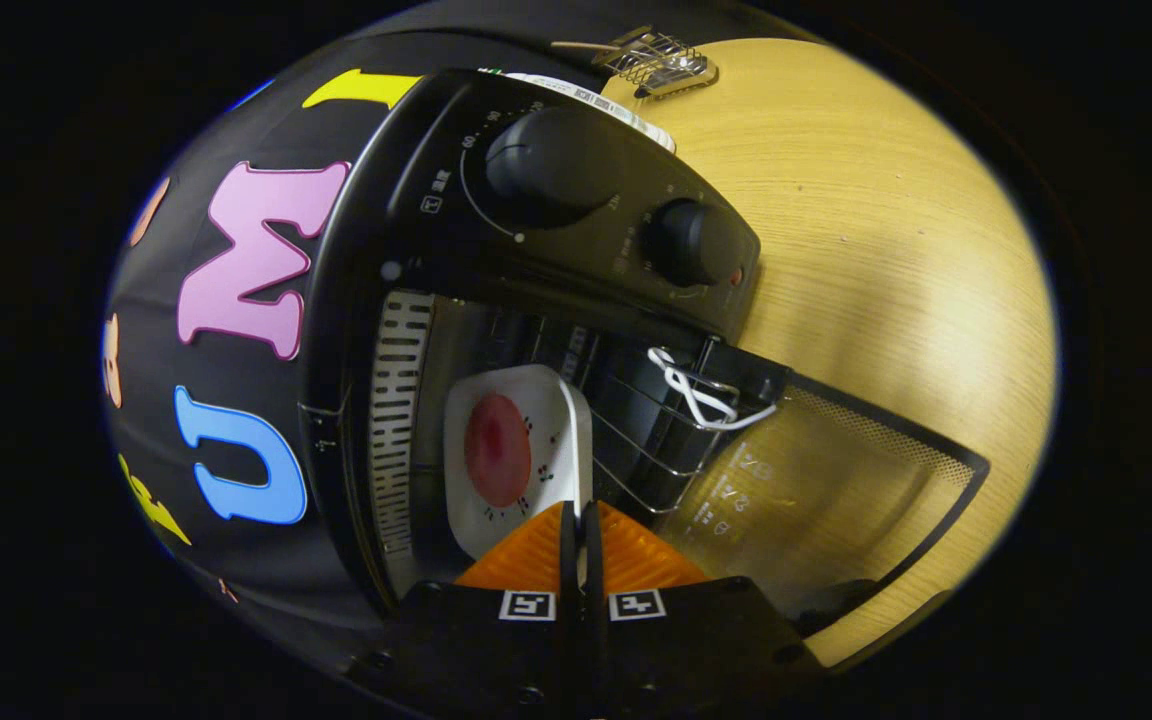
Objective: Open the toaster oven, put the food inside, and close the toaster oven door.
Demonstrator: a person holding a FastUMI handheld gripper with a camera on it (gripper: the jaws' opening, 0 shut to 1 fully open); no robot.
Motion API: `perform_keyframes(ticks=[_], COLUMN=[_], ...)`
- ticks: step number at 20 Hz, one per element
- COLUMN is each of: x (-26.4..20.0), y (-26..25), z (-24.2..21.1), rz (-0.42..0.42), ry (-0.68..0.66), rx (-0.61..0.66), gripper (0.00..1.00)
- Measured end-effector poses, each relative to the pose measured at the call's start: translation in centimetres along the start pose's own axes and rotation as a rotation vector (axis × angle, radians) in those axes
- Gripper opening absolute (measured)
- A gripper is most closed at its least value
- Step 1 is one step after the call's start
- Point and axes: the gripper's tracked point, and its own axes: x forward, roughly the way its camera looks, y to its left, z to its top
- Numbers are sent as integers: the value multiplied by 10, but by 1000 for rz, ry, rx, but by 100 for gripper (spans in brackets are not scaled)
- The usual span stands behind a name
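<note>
Tool at lower centre, orange fingers pressed together on the near edge of a white square plate. Plate carries a red round food piece, sits inside the toaster oven cavity. View rolled: oven's long axis runs upper-left to lower-right. Glass door dropped open over the wooden worktop.

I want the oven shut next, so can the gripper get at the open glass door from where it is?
Probably yes. The gripper, fingers closed and empty, sits just before the white square plate inside the black toaster oven; the glass door hangs open beside it, unobstructed.
</note>
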Motion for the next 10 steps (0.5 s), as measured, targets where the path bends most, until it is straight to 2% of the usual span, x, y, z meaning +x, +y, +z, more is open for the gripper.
perform_keyframes(ticks=[4, 7, 9, 10], x=[14, 7, -5, -11], y=[6, 14, 19, 22], z=[-2, -5, -10, -14], rz=[17, 62, 85, 100], ry=[-2, 1, 20, 37], rx=[55, 31, 14, 7], gripper=[6, 14, 31, 47])
